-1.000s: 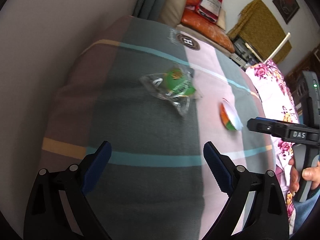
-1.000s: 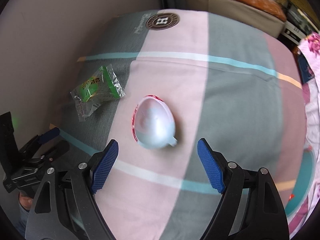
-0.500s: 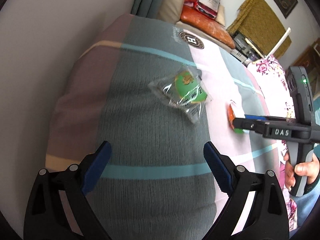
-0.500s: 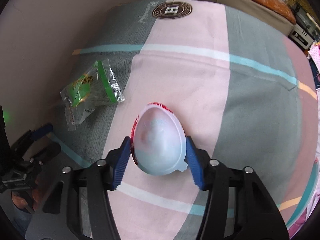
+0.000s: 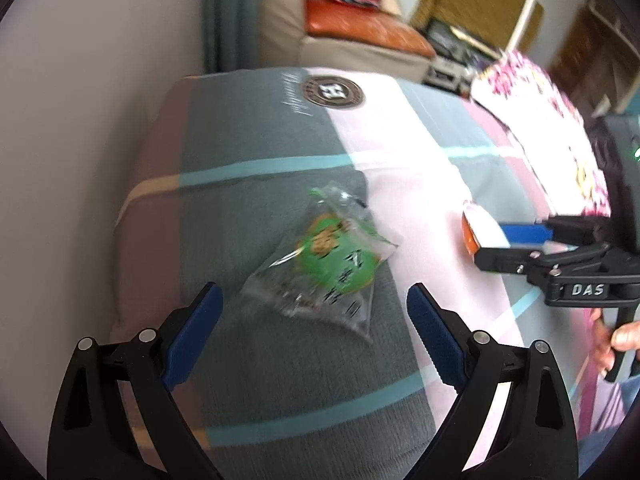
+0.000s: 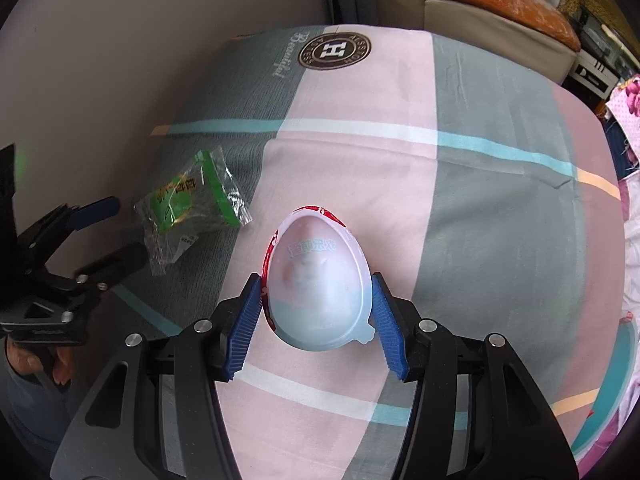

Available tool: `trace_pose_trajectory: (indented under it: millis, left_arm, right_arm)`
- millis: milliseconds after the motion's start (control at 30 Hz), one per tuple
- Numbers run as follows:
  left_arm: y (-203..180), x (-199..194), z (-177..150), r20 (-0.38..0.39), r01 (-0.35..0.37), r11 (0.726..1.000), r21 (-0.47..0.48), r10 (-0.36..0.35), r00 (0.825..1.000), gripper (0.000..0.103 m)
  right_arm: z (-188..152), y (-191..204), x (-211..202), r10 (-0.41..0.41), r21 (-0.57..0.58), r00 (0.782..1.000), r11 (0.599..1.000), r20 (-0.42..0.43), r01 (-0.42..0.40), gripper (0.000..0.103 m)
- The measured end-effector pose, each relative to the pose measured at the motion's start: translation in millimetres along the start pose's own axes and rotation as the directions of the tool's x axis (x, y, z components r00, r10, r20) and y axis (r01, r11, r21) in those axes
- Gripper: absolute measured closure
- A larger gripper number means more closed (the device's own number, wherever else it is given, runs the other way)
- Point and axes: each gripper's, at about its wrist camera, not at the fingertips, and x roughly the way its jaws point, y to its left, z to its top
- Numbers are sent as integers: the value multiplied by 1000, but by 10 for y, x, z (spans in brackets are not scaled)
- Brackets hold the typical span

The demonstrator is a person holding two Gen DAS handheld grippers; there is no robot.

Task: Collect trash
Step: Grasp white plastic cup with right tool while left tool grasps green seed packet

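We hold an egg-shaped plastic shell (image 6: 318, 280), pale white with a red rim, between the blue pads (image 6: 242, 330) of our right tool (image 6: 316, 320). The shell lies dome-up on the bed (image 6: 500, 220), on a pink patch of the checked cover, and the pads press against its widest part from both sides. We judge this grip is chosen because the smooth dome would slip out if pinched nearer its narrow end. Whether the shell is lifted or just resting on the cover, we cannot tell.

Just to the left of the shell lies the second piece of trash, a clear wrapper (image 5: 324, 264) with a green printed centre, flat and crinkled on a grey patch of the cover. Our left tool (image 5: 312, 336) is wide open and holds nothing; its two blue pads (image 5: 192, 338) sit to either side of the wrapper's near edge, apart from it. We judge it is lined up this way so the pads can close across the thin film, which will likely need to be pinched low against the soft cover.

Seen from the left tool, the right tool sits at the far right with the shell's orange-red edge showing beyond its tip. Beyond the bed stand a sofa with an orange cushion (image 5: 364, 32) and a floral quilt (image 5: 540, 120).
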Motion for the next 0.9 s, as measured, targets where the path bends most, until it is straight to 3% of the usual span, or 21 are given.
trace_pose_trajectory:
  millis: [200,533,733,800,900]
  left_arm:
    - [-148,237,204,-66,-37,992,120,46,997,10]
    - [-86,399,306,-57,-21,997,73,25,998,11]
    - [-121,466,324,-77,-22,996,90,29,997,18]
    - [-141,474,321,-78,-14,995,98,21,997,30]
    - [-193,451,313,-69,1,994,111,6,998,36]
  right_arm:
    - [17,-95,-13,1,18,1000,1000,-6,-1,51]
    - [146,-194,32,-26,19,1000,999,4,26,51]
    - [202,-249,44,-25,26,1000,999,7,24,51]
    - [203,-260,43,-24,27,1000,999,8,23,51]
    - [200,-273,32,-26,27,1000,999,11,25,51]
